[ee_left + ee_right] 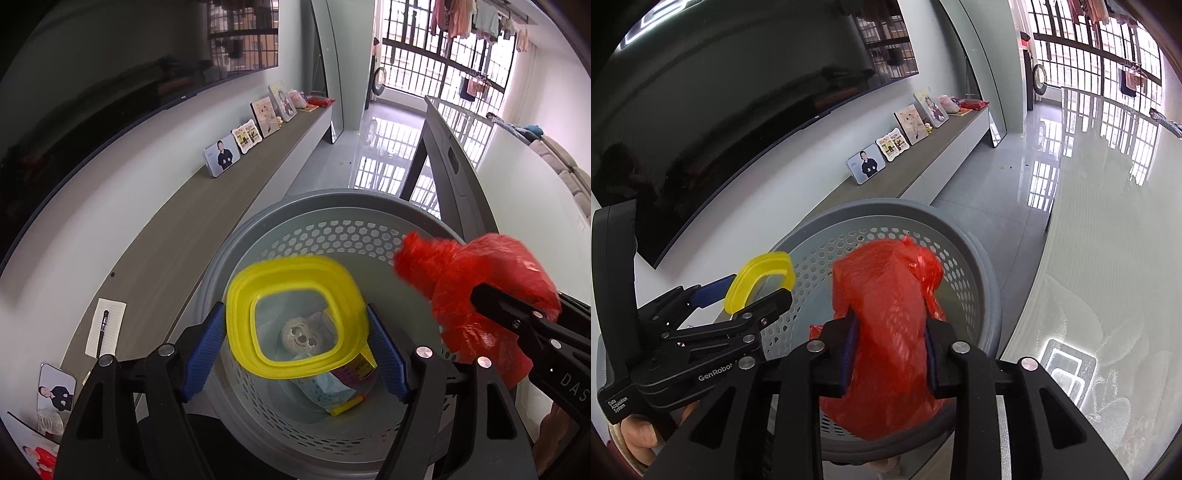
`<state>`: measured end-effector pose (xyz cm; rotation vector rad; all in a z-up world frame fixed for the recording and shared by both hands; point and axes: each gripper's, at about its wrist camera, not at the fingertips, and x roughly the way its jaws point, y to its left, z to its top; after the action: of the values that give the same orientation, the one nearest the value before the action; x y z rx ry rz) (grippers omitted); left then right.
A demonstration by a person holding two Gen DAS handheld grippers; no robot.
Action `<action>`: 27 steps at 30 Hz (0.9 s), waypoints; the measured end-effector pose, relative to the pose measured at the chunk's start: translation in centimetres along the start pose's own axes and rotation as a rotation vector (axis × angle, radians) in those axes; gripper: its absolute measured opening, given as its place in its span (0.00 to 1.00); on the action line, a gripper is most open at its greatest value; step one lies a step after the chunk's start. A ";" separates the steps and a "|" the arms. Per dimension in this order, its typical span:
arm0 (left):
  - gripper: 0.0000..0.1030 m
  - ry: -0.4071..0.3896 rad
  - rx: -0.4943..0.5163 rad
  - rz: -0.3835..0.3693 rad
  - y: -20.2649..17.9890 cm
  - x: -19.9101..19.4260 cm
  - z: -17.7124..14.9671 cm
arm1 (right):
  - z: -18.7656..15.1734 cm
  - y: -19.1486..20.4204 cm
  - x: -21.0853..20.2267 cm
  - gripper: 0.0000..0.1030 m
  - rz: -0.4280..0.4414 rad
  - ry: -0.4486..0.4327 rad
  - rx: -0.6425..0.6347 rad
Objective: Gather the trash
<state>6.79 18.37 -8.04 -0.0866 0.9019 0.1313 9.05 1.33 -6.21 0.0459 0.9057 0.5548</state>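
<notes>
Above the grey perforated bin (347, 236), two pieces of trash hang at the point of release. The yellow lid (295, 317) sits between the blue pads (205, 350) of the left gripper (295, 350). Its face is tilted toward the camera and its edges blur. The jaws stand apart; the pads flank the lid's edges, and contact cannot be confirmed. The lid is judged released or near release. It lies directly ahead of this gripper and directly above the bin opening.

The red bag (886, 325) fills the gap of the right gripper (888, 354). Its long axis runs forward along the fingers, with the knotted end toward the bin's far wall. The pads (849, 354) touch both flanks of the bag, so it reads as lightly clamped. The bag body hangs over the near rim.

Inside the bin lie a pale wrapper (325, 391) and a round, light object (301, 336) of uncertain kind.

The deciding relation is vertical: both items sit over the opening, so a drop lands them inside. The lid is more central; the bag, nearer the rim, carries the greater risk of catching there.

The bin stands beside a long shelf (207, 229) carrying photo frames (221, 155).
</notes>
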 end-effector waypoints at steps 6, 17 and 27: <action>0.83 -0.007 -0.016 0.016 0.5 -0.4 -0.2 | -0.2 0.0 -0.6 0.53 0.012 -0.035 0.003; 0.86 -0.019 -0.037 0.033 1.1 -1.2 -0.5 | -0.6 0.0 -1.1 0.55 -0.019 -0.037 0.003; 0.91 -0.049 -0.032 0.052 0.8 -2.6 -0.8 | -1.2 0.5 -2.0 0.61 -0.063 -0.054 -0.006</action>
<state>4.42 18.81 -6.53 -0.0887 0.8539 0.1957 7.01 0.58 -5.37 0.0268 0.8503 0.4952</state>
